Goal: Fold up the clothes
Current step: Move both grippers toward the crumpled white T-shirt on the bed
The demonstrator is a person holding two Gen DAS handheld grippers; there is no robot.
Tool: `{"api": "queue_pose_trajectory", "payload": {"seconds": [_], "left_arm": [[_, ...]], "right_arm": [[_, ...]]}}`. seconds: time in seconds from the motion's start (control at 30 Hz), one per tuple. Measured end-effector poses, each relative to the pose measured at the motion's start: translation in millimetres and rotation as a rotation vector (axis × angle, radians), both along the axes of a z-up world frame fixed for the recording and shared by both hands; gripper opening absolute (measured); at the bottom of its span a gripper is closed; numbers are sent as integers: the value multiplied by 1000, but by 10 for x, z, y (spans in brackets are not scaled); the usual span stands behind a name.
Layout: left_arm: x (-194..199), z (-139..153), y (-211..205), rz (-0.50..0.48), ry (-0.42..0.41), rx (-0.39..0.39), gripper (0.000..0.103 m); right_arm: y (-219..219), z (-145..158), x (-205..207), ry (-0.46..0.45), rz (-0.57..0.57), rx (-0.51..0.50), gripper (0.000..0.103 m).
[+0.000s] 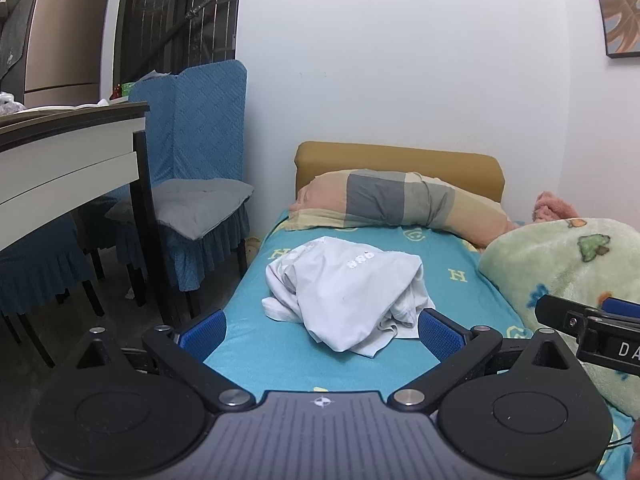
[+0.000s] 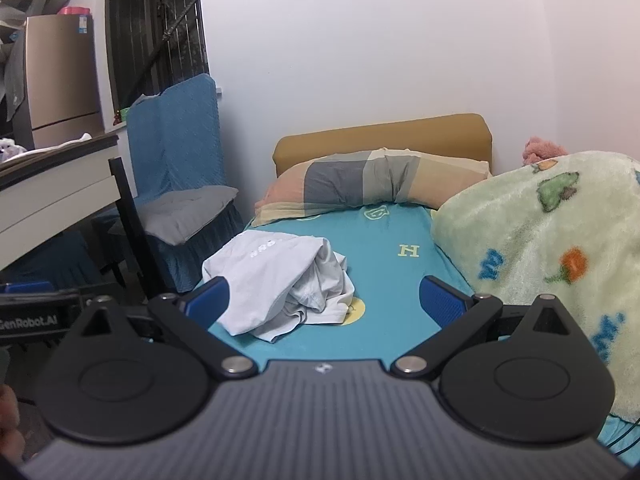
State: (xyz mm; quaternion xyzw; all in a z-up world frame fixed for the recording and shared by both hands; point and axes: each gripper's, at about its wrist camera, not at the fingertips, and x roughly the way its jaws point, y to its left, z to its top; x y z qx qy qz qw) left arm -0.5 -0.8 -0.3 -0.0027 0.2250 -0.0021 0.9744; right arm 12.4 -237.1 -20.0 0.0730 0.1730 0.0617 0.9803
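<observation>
A crumpled white garment (image 1: 344,292) lies in a heap on the turquoise bed sheet (image 1: 256,344). It also shows in the right wrist view (image 2: 276,284), left of centre. My left gripper (image 1: 320,332) is open and empty, held just short of the heap. My right gripper (image 2: 324,304) is open and empty, with its left fingertip (image 2: 208,300) near the heap's left side. The right gripper's side shows at the right edge of the left wrist view (image 1: 592,328).
A checked pillow (image 1: 396,204) and tan headboard (image 1: 400,160) lie at the far end. A pale green fleece blanket (image 2: 552,256) is piled on the bed's right side. Blue-covered chairs (image 1: 200,184) and a table (image 1: 68,152) stand left of the bed.
</observation>
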Motion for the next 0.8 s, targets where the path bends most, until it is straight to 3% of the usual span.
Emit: {"api": "queue_pose_trajectory", "payload": {"seconds": [0.8], "left_arm": [[0,-35,-116,-11,28,29,103]], "right_arm": [[-104,-20,13,-9,-23,22,103]]}}
